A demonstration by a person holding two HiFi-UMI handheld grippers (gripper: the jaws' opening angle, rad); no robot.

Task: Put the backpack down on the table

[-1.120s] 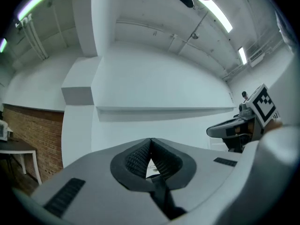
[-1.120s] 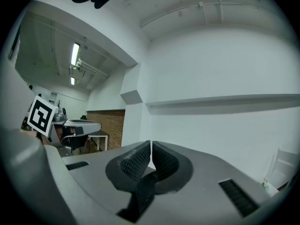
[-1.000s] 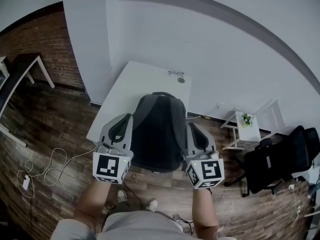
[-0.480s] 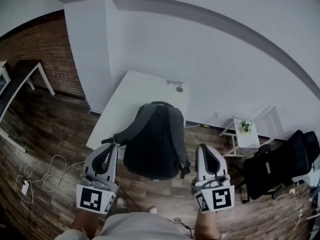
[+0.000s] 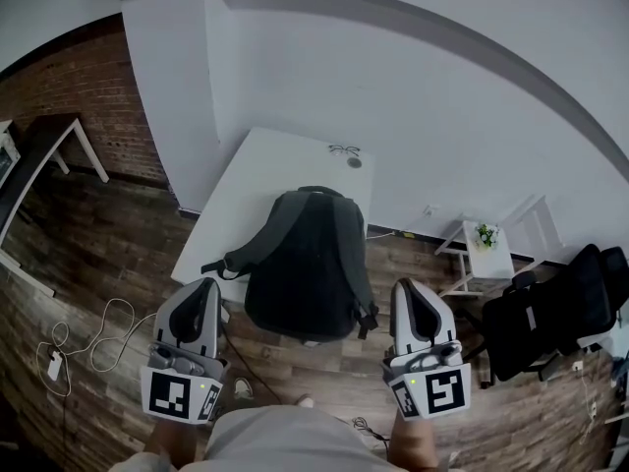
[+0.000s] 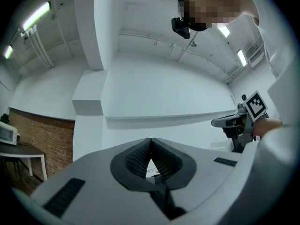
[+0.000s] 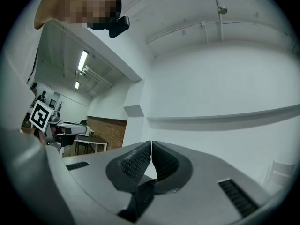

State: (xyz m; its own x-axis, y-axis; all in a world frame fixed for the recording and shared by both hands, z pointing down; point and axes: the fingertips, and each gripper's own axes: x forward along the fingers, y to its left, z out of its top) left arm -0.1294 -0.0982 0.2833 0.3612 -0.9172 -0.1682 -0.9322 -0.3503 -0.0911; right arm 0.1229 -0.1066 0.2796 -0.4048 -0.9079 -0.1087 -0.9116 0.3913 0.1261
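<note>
A dark grey backpack (image 5: 305, 264) lies flat on the white table (image 5: 265, 170), its lower end hanging over the near edge and one strap (image 5: 236, 260) trailing left. My left gripper (image 5: 200, 298) is pulled back to the near left of the backpack, apart from it, shut with nothing in it. My right gripper (image 5: 413, 303) is at the near right, also apart and shut and holding nothing. In the left gripper view the pads (image 6: 140, 156) meet with nothing between them. The right gripper view shows its fingertips (image 7: 140, 161) closed together too.
A pair of glasses (image 5: 344, 148) and a small round object (image 5: 355, 161) lie at the table's far end by the white wall. A small white side table (image 5: 486, 249) and a black office chair (image 5: 550, 313) stand on the right. A cable (image 5: 93, 337) lies on the wooden floor at left.
Both grippers let go of the backpack's sides and drew back toward me. The backpack now rests on the table with its strap fallen to the left.
</note>
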